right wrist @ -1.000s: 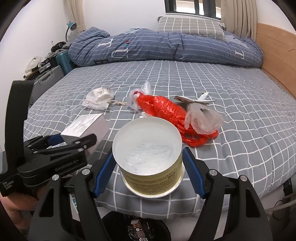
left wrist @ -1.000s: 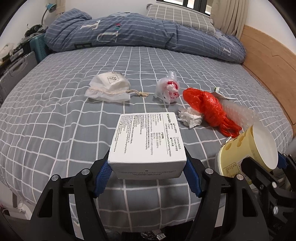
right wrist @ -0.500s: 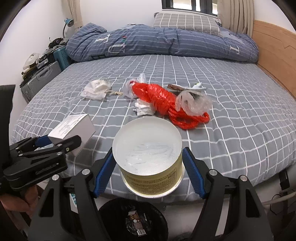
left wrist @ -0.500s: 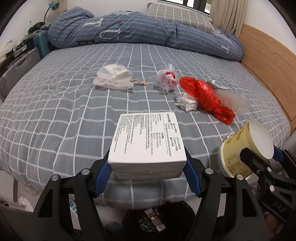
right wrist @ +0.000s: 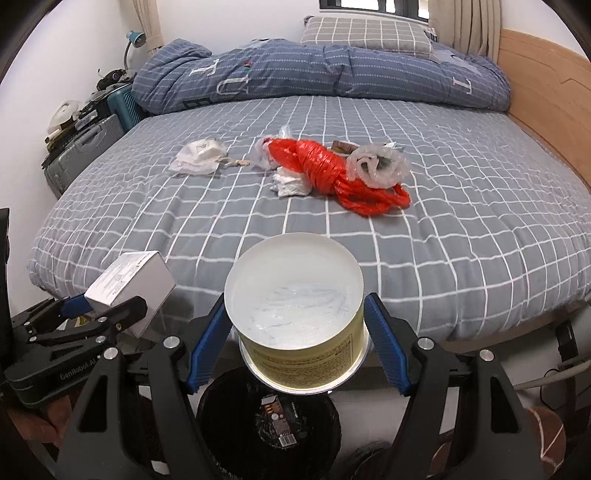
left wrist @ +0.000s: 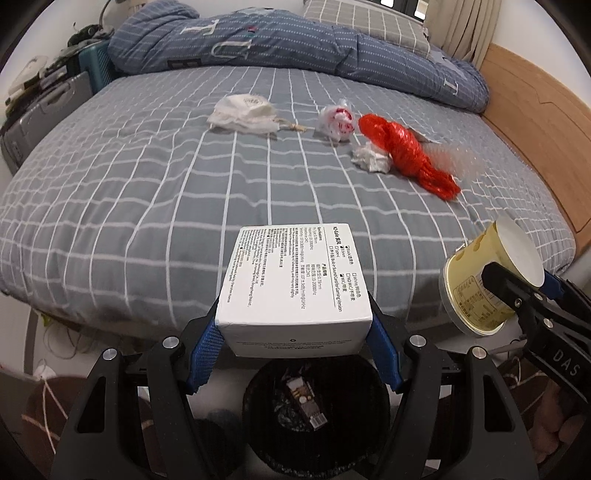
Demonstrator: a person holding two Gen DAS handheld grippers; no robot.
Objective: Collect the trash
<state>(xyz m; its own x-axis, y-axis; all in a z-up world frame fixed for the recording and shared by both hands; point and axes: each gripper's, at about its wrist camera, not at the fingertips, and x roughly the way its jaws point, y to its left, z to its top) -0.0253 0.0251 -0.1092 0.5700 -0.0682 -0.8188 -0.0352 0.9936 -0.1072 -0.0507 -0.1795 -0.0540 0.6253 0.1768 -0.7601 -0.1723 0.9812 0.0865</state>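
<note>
My left gripper [left wrist: 293,341] is shut on a white printed box [left wrist: 295,280], held above a black trash bin [left wrist: 317,410] on the floor by the bed's foot. My right gripper [right wrist: 297,339] is shut on a yellow paper cup [right wrist: 295,314], its white empty inside facing me, above the same bin [right wrist: 269,424]. The cup [left wrist: 487,280] also shows at right in the left wrist view, the box [right wrist: 131,284] at left in the right wrist view. On the bed lie a red plastic bag [right wrist: 328,173], a crumpled tissue [right wrist: 290,184], a white drawstring pouch [right wrist: 197,157], a small red-and-white bag [left wrist: 338,122] and clear wrap [right wrist: 376,166].
The bed [right wrist: 461,229] with a grey checked sheet fills the view. A blue duvet [right wrist: 314,74] and a pillow [right wrist: 365,31] lie at its head. A wooden board [right wrist: 546,96] runs along the right. Suitcases [right wrist: 85,147] and clutter stand at left. Cables [left wrist: 62,343] lie on the floor.
Both grippers drew back from the bed with the box and cup in them. The black bin has come into view below each, and the trash on the bed looks farther away.
</note>
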